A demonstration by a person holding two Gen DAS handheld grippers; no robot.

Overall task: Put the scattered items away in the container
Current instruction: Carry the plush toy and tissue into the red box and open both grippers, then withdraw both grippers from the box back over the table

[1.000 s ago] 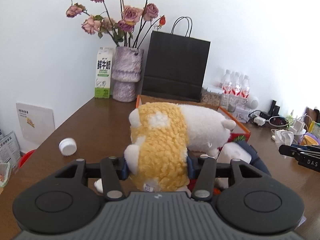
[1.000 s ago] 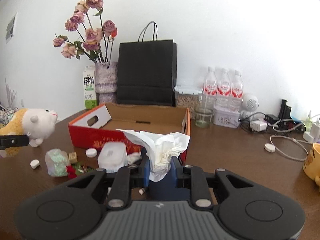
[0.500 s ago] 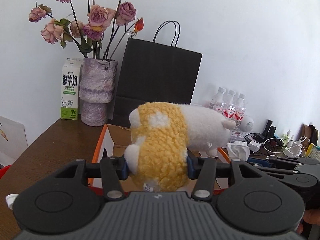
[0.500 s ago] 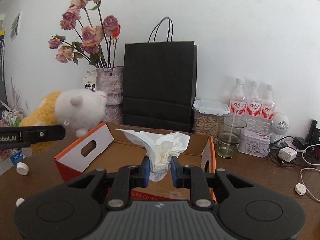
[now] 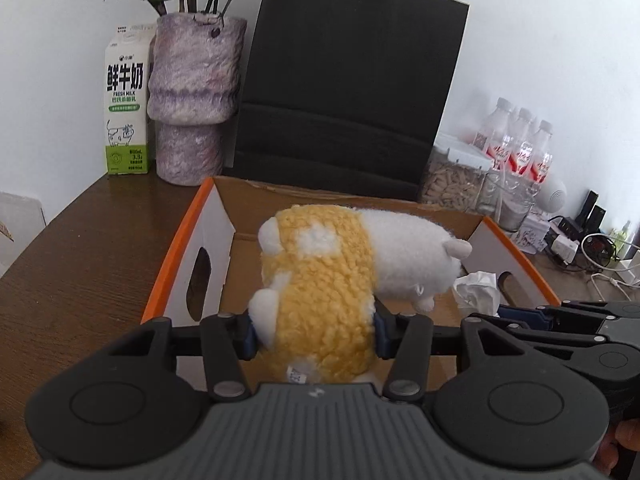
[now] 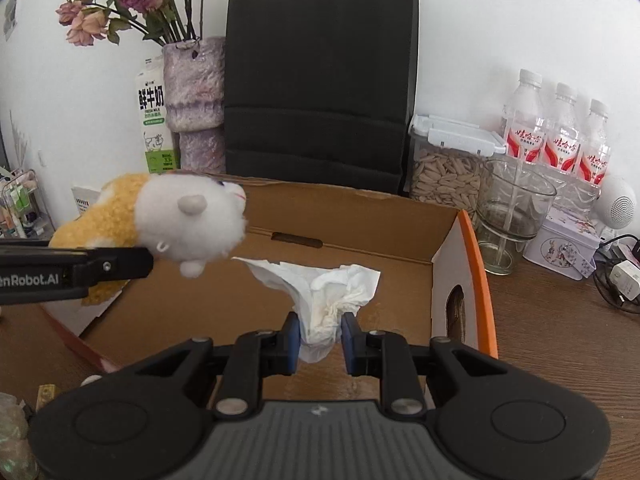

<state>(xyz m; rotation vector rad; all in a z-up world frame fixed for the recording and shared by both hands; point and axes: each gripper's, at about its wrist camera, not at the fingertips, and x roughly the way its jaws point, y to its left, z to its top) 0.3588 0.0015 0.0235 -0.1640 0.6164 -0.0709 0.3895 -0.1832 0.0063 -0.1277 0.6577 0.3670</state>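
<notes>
My left gripper [image 5: 312, 338] is shut on a yellow and white plush toy [image 5: 328, 280] and holds it over the open cardboard box [image 5: 224, 208] with orange rims. My right gripper [image 6: 319, 336] is shut on a crumpled white tissue [image 6: 332, 292] and holds it over the same box [image 6: 466, 248], near its right wall. In the right wrist view the plush toy [image 6: 188, 220] and the left gripper's finger show at the left. In the left wrist view the tissue [image 5: 478, 292] and the right gripper show at the right.
A black paper bag [image 5: 348, 92], a purple vase [image 5: 192, 96] with dried roses and a milk carton [image 5: 126, 100] stand behind the box. A seed jar [image 6: 448, 168], a glass [image 6: 514, 216], water bottles [image 6: 560, 136], a tin and cables are at the right. Small items lie at lower left [image 6: 16, 432].
Both grippers have moved forward and up from the table, bringing the plush toy and the tissue over the open box. Both stay shut on their loads.
</notes>
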